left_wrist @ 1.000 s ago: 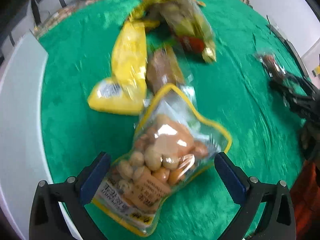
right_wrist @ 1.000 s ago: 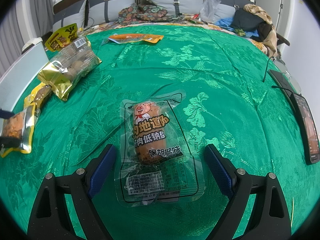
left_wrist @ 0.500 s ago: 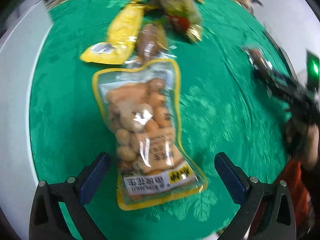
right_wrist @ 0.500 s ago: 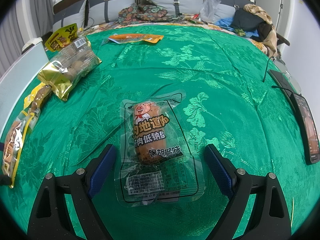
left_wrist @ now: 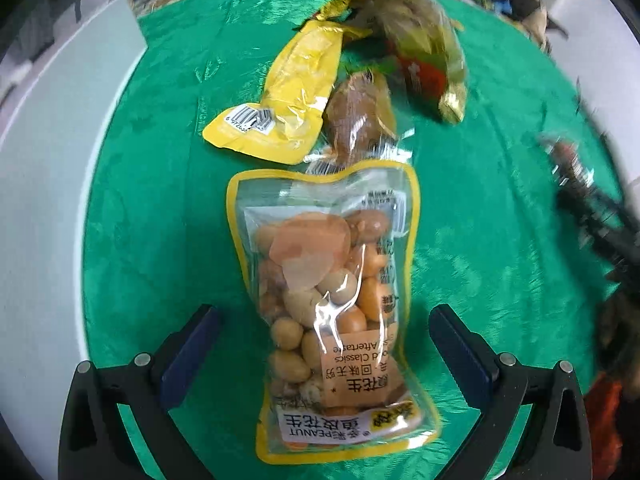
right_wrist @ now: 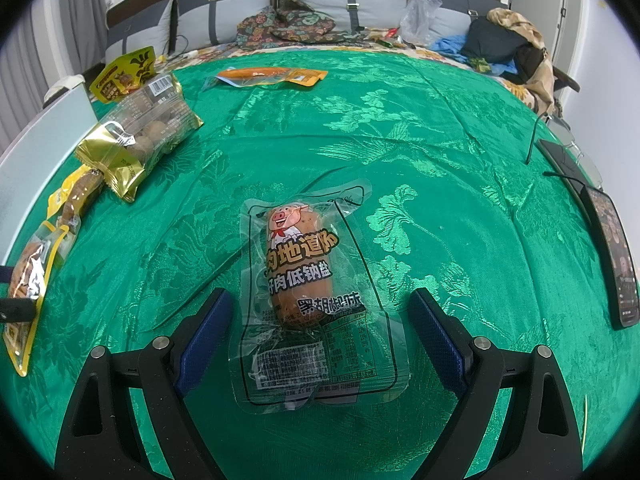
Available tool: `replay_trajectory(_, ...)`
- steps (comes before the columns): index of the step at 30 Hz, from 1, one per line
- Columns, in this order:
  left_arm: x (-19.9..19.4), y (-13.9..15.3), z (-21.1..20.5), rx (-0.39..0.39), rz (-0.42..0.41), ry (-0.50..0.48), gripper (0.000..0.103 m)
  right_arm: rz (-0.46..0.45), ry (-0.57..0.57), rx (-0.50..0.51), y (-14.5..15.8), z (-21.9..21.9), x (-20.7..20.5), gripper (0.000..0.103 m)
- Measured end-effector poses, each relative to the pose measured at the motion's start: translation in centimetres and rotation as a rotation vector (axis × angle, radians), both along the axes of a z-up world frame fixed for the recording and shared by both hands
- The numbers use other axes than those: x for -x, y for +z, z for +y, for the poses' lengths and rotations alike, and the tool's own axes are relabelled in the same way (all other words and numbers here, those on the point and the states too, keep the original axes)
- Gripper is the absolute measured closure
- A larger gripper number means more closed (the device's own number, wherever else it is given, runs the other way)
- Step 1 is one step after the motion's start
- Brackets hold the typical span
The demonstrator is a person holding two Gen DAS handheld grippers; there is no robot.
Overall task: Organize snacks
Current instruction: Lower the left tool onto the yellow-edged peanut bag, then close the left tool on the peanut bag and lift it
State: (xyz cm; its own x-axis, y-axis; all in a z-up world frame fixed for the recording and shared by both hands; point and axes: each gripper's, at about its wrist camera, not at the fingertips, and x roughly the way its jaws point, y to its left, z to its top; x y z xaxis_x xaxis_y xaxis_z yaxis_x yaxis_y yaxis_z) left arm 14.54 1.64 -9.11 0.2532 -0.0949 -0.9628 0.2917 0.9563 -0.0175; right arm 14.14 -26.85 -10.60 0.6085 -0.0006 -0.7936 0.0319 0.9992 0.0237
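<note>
Lying flat on the green cloth (right_wrist: 460, 128), the peanut bag (left_wrist: 332, 312) is framed by the left gripper (left_wrist: 324, 344), whose jaws are spread wide and apart from the bag on both sides. The sausage pack (right_wrist: 308, 300) is framed likewise by the right gripper (right_wrist: 320, 324), jaws spread, nothing pinched.

The peanut bag is judged light, lumpy and crinkly; its film looks slick, so the flat sealed edge at the near end, or the narrow waist across the nuts, is the better hold. The sausage pack is judged soft at its clear margins and firm at the middle; a hold across the sausage itself would be steadier than on the floppy film.

At the far end of the peanut bag a brown pack (left_wrist: 356, 116) is touched or slightly overlapped by it; which one lies on top cannot be told. A yellow pouch (left_wrist: 288, 92) lies just left of that. The gold bag (right_wrist: 136, 140) beyond is blurred in the left view. The right gripper appears there only as a dark smear. A phone (right_wrist: 612, 252) lies far right, partly cut off.
</note>
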Motion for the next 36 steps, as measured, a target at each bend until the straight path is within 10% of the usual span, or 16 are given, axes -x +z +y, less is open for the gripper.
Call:
replay_trajectory(10, 1.7, -0.1, 0.3, -0.001, -0.039, 0.01, 0.0, 0.025, 0.053, -0.025, 0.1, -0.6, -0.3, 0.01)
replay_trajectory(15, 0.1, -0.2, -1.1, -0.014, -0.009, -0.001, 0.0, 0.138, -0.049, -0.259, 1.8, -6.0, -1.1, 0.011)
replay_trajectory(19, -0.1, 1.2, -2.0, 0.014, -0.053, -0.022, 0.042, 0.221, -0.038, -0.269, 2.4, -5.3, -2.8, 0.011)
replay_trajectory(23, 0.4, 1.6, -1.2, 0.058, -0.056, 0.015, 0.049, 0.278, 0.055, -0.154, 1.3, -1.2, -5.3, 0.013)
replay_trajectory(24, 0.7, 1.8, -0.5, 0.098, -0.06, 0.044, 0.049, 0.299, 0.062, -0.131, 0.8, -1.0, -5.8, 0.017)
replay_trajectory(25, 1.0, 1.9, 0.2, 0.134, -0.062, 0.066, 0.049, 0.283, 0.062, -0.068, 1.0, -0.3, -5.9, 0.055)
replay_trajectory(26, 1.4, 2.2, 1.2, 0.175, -0.062, 0.09, 0.049, 0.267, 0.054, -0.054, 1.7, 0.0, -5.9, 0.068)
replay_trajectory(31, 3.5, 3.6, 4.3, 0.38, -0.083, 0.192, 0.049, 0.275, 0.012, -0.283, 3.2, -1.9, -4.6, 0.071)
replay_trajectory(36, 5.6, 5.9, 5.4, 0.523, -0.129, 0.219, 0.049, 0.224, 0.004, -0.579, 5.3, -2.4, -2.2, 0.097)
